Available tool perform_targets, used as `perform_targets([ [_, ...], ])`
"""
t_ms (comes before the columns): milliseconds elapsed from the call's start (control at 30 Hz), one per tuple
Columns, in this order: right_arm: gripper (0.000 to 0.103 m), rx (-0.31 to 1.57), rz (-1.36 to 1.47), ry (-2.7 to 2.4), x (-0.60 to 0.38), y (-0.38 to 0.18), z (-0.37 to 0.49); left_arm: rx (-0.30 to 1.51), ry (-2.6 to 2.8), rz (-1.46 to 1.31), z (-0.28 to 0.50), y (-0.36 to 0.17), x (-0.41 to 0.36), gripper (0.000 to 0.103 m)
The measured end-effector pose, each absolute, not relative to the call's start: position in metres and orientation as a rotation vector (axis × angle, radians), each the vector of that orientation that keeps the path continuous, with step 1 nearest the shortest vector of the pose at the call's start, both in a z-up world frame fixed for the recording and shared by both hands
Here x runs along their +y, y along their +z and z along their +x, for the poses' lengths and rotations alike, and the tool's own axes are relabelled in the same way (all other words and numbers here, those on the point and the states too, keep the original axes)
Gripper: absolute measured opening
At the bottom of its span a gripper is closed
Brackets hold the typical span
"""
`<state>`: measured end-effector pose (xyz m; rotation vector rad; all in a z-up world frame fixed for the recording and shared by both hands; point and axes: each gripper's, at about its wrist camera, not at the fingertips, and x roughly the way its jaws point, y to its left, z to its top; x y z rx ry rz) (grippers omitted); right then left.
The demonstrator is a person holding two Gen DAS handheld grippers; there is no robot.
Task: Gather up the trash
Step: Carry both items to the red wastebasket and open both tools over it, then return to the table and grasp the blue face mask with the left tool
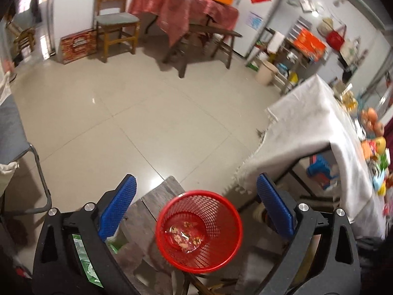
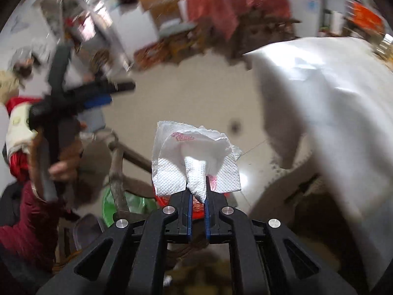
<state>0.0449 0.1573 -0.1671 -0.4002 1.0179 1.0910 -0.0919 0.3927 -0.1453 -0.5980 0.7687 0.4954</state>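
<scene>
Beige tiled floor [image 1: 118,113] (glossy) surrounds white-clothed table [image 1: 307,132], red basket [image 1: 199,231].

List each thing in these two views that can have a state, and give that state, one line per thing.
Left gripper: open, nothing between its pads.
Right gripper: shut on the paper napkin.
Paper napkin: crumpled, held up off any surface.
Red mesh basket: upright on the wooden stool, a few wrappers at its bottom.
White tablecloth: draped over the table edge.
</scene>
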Motion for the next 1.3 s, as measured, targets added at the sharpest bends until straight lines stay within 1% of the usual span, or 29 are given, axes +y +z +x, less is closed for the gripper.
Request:
perform_targets([
  [33,0.016,1.027,-0.430,1.101,0.174,-0.174,0.041,0.763,0.499,-0.602,-0.097,-0.143,0.397,0.095],
  [67,0.026,1.035,-0.442,1.109,0.181,-0.177,0.040,0.755,0.509,-0.604,-0.102,-0.140,0.402,0.095],
  [100,0.044,1.045,-0.452,1.122,0.193,-0.182,0.037,0.750,0.518,-0.600,-0.104,-0.138,0.403,0.096],
  [133,0.049,1.038,-0.461,1.119,0.201,-0.184,0.035,0.744,0.529,-0.594,-0.106,-0.136,0.405,0.096],
  [300,0.049,1.038,-0.450,1.100,0.200,-0.181,0.034,0.731,0.566,-0.545,-0.114,-0.129,0.405,0.096],
  [467,0.050,0.991,-0.410,1.060,0.175,-0.160,0.051,0.734,0.542,-0.540,-0.107,-0.126,0.397,0.096],
  [767,0.058,0.840,-0.277,0.943,0.096,-0.110,0.068,0.701,0.465,-0.466,-0.093,-0.096,0.355,0.096],
  [867,0.066,0.791,-0.223,0.894,0.061,-0.097,0.072,0.696,0.427,-0.427,-0.081,-0.085,0.332,0.096],
  [933,0.079,0.747,-0.173,0.839,0.028,-0.087,0.076,0.700,0.398,-0.398,-0.072,-0.079,0.314,0.096],
  [1033,0.088,0.691,-0.102,0.750,-0.022,-0.078,0.085,0.715,0.323,-0.347,-0.049,-0.072,0.274,0.096],
  [1133,0.093,0.645,-0.037,0.649,-0.073,-0.077,0.093,0.735,0.249,-0.295,-0.026,-0.071,0.234,0.096],
  [1300,0.093,0.616,0.073,0.474,-0.159,-0.080,0.121,0.753,0.108,-0.161,0.025,-0.067,0.149,0.096],
])
